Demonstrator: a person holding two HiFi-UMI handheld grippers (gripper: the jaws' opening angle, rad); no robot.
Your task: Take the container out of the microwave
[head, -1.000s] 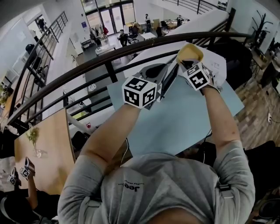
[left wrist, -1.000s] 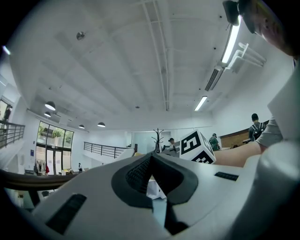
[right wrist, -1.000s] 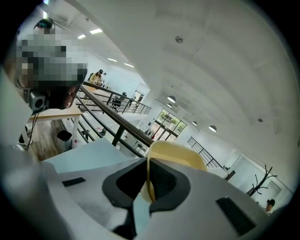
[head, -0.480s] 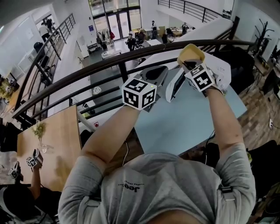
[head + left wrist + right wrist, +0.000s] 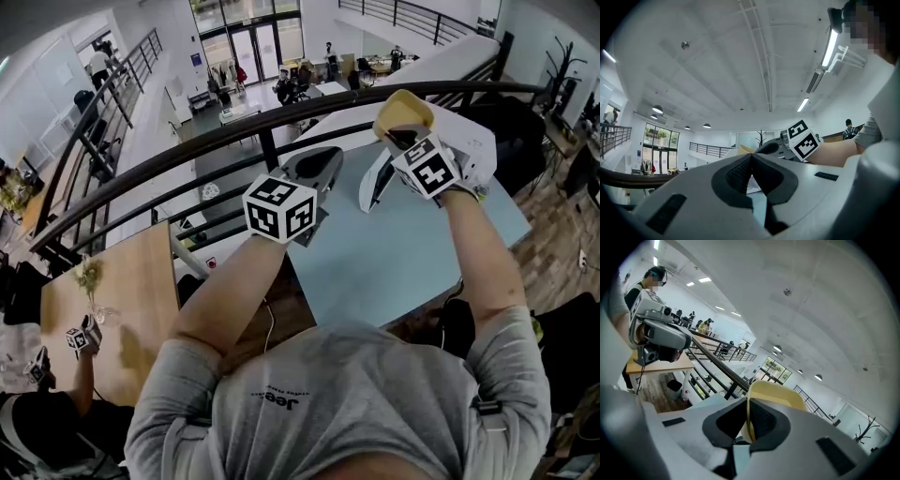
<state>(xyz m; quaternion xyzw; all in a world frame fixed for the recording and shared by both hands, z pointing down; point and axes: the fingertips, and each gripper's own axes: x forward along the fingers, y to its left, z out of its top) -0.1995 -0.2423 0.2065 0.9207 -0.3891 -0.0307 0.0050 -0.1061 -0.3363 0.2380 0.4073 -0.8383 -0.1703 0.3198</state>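
A pale yellow container hangs in the air above the light blue table, with my right gripper shut on its rim. In the right gripper view the thin yellow wall stands pinched between the dark pads. My left gripper is held up to the left of it, jaws closed together with nothing between them. From the left gripper view I see the right gripper and a corner of the container. The white microwave sits behind the right hand, its door swung open.
A dark railing curves right behind the table, with a drop to a lower floor beyond it. A wooden table stands at the lower left, where another person holds grippers. The left gripper also shows in the right gripper view.
The left gripper has drawn away to the left, widening the gap between the two. The right gripper has kept its hold on the container and lifted it a little.
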